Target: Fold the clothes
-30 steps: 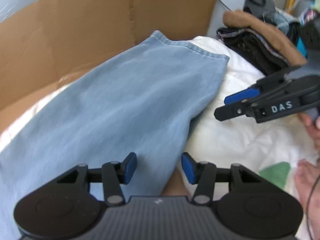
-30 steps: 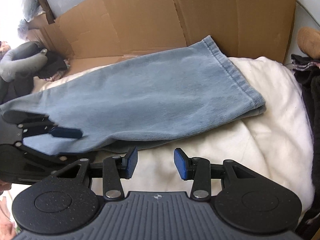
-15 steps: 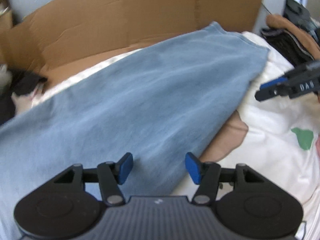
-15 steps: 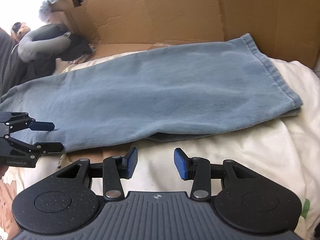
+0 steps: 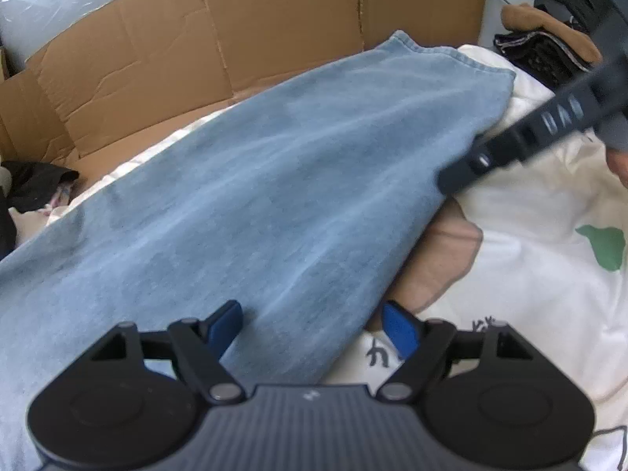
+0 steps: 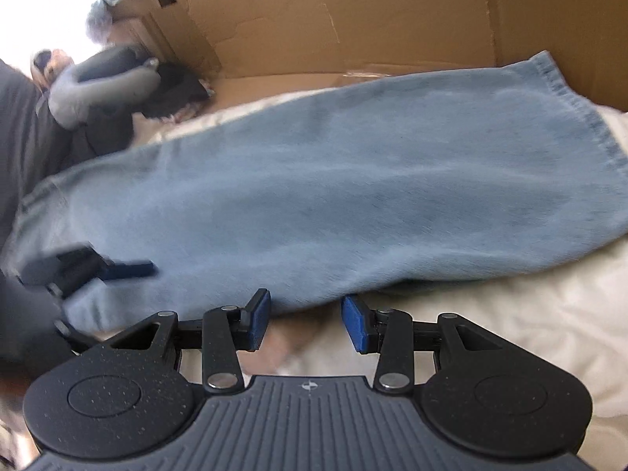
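Observation:
A pair of light blue jeans (image 5: 274, 196) lies flat across a white quilt (image 5: 530, 294), hem toward the far right. My left gripper (image 5: 313, 327) hovers over the jeans' near edge, its jaws opening. The denim edge runs between the blue pads (image 5: 225, 327), which do not press on it. My right gripper (image 6: 306, 324) is open at the near edge of the jeans (image 6: 353, 196), with the denim just ahead of its fingertips. In the left wrist view the right gripper (image 5: 510, 145) appears blurred against the jeans' right edge. The left gripper (image 6: 90, 269) shows blurred over the denim in the right wrist view.
A flattened cardboard sheet (image 5: 235, 39) stands behind the bed. A pile of dark and brown clothes (image 5: 549, 39) sits at the far right. Dark garments (image 5: 35, 184) and a grey neck pillow (image 6: 106, 78) lie at the left. The quilt has a green print (image 5: 604, 251).
Both grippers have slid left along the jeans. The left jaws have spread wider. The right gripper has closed in on the jeans' near edge, its jaws unchanged.

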A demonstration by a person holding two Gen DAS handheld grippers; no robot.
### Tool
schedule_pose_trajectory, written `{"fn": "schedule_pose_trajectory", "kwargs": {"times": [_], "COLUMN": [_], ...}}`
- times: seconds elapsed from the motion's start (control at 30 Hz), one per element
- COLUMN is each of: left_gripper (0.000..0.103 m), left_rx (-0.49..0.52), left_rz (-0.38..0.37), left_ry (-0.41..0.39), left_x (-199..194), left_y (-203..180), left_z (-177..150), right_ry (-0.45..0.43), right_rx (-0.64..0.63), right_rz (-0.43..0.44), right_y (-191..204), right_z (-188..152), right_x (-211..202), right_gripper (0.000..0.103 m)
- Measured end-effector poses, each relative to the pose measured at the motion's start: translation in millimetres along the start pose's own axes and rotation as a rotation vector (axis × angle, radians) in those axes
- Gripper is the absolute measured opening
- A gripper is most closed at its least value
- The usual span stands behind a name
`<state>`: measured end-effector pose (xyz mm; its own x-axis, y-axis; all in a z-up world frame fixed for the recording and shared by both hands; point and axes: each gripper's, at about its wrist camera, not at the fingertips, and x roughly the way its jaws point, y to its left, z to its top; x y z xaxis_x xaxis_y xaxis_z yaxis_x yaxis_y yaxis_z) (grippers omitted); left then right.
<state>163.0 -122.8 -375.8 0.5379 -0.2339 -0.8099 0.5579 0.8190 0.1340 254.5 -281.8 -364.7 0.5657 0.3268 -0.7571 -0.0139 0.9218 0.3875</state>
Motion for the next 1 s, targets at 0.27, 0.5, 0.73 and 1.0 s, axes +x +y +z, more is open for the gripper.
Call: {"fn": "schedule_pose_trajectory", "kwargs": {"times": [0.27, 0.5, 0.73, 1.0], "left_gripper": [0.071, 0.021, 0.017, 0.025], "left_rx": [0.023, -0.133, -0.174, -0.085], "left_rz": [0.059, -0.036, -0.04, -0.002], "left_ry": [-0.028, -0.093, -0.108, -0.032], "left_x": [0, -16, -18, -1], "left_y": [6, 37, 41, 25], "left_z": [3, 18, 26, 15], "right_ry": [-0.047, -0.086, -0.028, 0.023], "right_rx": [0.019, -0.077, -0.204, -0.243], "right_rz": [0.026, 0.0, 0.011, -0.018], "right_y": [1, 6, 26, 40], "right_z": [18, 11, 7, 13], "right_x": [-1, -11, 2, 29], "right_gripper": [0.047, 0.047, 0.047, 0.047]}}
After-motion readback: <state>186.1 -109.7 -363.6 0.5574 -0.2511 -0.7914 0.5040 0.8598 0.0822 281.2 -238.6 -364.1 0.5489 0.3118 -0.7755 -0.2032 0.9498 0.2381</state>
